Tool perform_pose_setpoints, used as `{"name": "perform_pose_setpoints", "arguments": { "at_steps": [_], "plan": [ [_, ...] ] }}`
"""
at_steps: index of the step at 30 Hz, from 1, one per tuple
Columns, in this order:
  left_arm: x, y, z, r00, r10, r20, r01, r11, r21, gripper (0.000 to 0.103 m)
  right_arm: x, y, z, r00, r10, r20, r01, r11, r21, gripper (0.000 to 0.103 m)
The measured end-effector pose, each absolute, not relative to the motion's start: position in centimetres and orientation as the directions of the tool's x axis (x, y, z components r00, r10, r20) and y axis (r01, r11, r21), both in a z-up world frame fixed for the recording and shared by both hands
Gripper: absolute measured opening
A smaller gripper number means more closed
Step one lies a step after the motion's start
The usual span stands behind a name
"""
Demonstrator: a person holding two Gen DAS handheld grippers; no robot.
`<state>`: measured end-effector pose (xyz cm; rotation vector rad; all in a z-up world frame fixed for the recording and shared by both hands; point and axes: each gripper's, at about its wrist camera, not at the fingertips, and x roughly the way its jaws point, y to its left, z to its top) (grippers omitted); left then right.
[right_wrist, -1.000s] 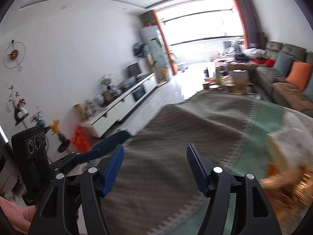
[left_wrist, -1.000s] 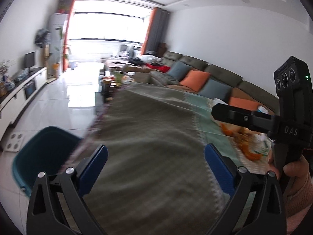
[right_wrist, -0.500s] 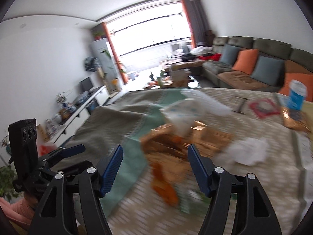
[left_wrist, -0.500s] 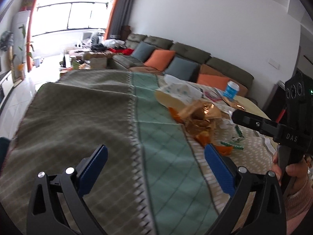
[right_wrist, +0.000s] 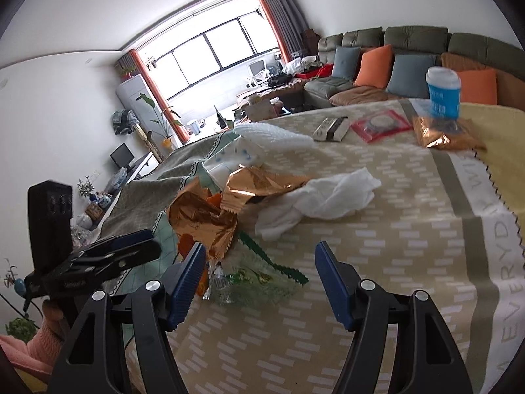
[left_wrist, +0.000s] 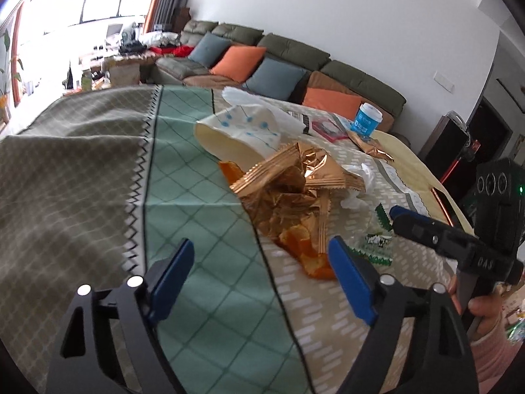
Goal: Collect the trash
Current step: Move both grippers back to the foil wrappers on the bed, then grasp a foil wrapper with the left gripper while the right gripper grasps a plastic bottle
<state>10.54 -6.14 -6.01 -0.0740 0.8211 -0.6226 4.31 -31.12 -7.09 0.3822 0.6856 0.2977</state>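
Note:
A heap of trash lies on the clothed table point(left_wrist: 203, 229): crumpled gold foil wrappers point(left_wrist: 295, 184) point(right_wrist: 210, 216), orange peels point(left_wrist: 308, 252), a crumpled white tissue point(right_wrist: 321, 197) and a clear wrapper with green edges point(right_wrist: 256, 275) point(left_wrist: 377, 249). My left gripper point(left_wrist: 262, 279) hovers just short of the peels. Its jaws are closing and nothing is between them. My right gripper point(right_wrist: 261, 279) is open over the clear wrapper, which lies just ahead of its left finger, and the pads do not press on it. Each gripper shows in the other's view.
A soft tissue pack point(left_wrist: 242, 131) sits behind the heap. Further back stand a blue cup point(right_wrist: 443, 93), a gold packet point(right_wrist: 443, 134), a red packet point(right_wrist: 380, 124) and a small box point(right_wrist: 331, 128). A sofa point(left_wrist: 295, 52) runs behind the table.
Both views have swung from the bare cloth onto the trash heap and drawn closer, tilting down. The left jaws stand a little narrower than before.

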Motion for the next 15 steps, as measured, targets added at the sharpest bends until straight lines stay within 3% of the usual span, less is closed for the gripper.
{"name": "perform_pose_setpoints", "arguments": {
  "at_steps": [9, 11, 15],
  "plan": [
    [13.1, -7.8, -6.9, 0.43, -0.565, -0.704, 0.466, 0.807, -0.363, 0.065, 3.8, -31.5, -7.9, 0.705, 0.454, -0.546, -0.156, 0.849, 0.505, 0.069],
    [13.4, -7.9, -6.9, 0.424, -0.566, -0.707, 0.462, 0.807, -0.369, 0.058, 3.7, -31.5, -8.0, 0.701, 0.461, -0.544, -0.157, 0.844, 0.513, 0.066],
    [13.8, -8.6, -7.1, 0.404, -0.58, -0.707, 0.471, 0.795, -0.383, 0.035, 3.4, -31.8, -8.3, 0.693, 0.478, -0.54, -0.162, 0.832, 0.53, 0.058]
  ]
}}
